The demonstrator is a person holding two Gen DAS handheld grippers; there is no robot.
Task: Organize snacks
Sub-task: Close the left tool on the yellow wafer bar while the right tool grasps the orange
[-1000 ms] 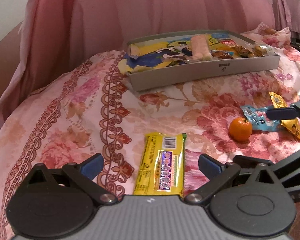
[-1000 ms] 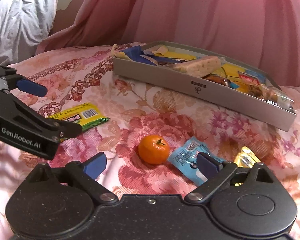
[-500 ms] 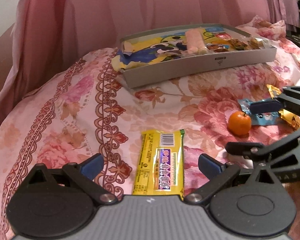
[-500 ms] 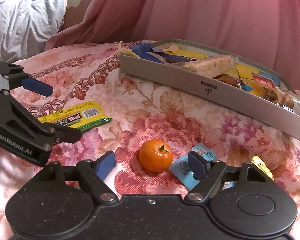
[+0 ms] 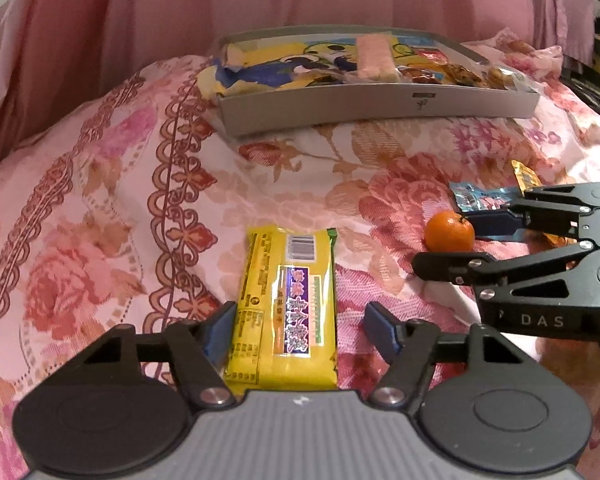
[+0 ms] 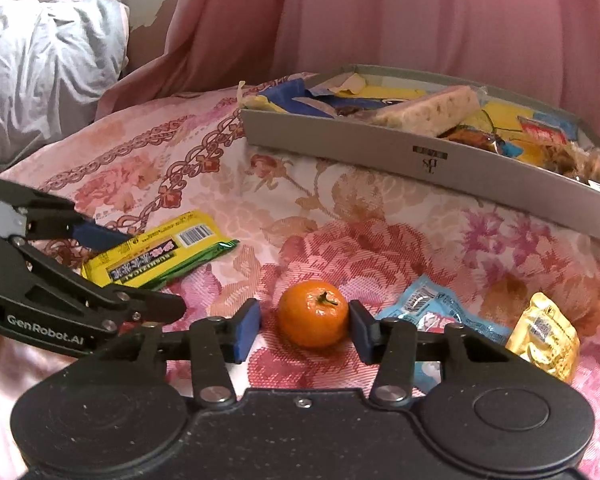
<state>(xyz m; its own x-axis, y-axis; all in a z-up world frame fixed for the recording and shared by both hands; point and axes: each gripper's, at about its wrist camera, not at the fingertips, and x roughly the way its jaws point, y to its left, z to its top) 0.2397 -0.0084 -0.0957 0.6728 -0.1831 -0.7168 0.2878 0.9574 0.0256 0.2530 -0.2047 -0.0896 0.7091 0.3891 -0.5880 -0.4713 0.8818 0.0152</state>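
Since a second ago both grippers have narrowed around their targets. The left gripper now straddles the yellow snack bar, its left pad touching the wrapper, its right pad a little clear. The right gripper brackets the tangerine, nearly closed on it. Both lifts toward the grey tray ahead look imminent. The tangerine is glossy, stem up.

Left gripper low over the bed, pointing 12 o'clock, jaws spread wide, blue pads either side of a yellow pack, left pad at its edge. Right gripper low, also pointing 12 o'clock, jaws parted; right pad appears to touch an orange, left pad apart. Right gripper sits at 3 o'clock from the left.
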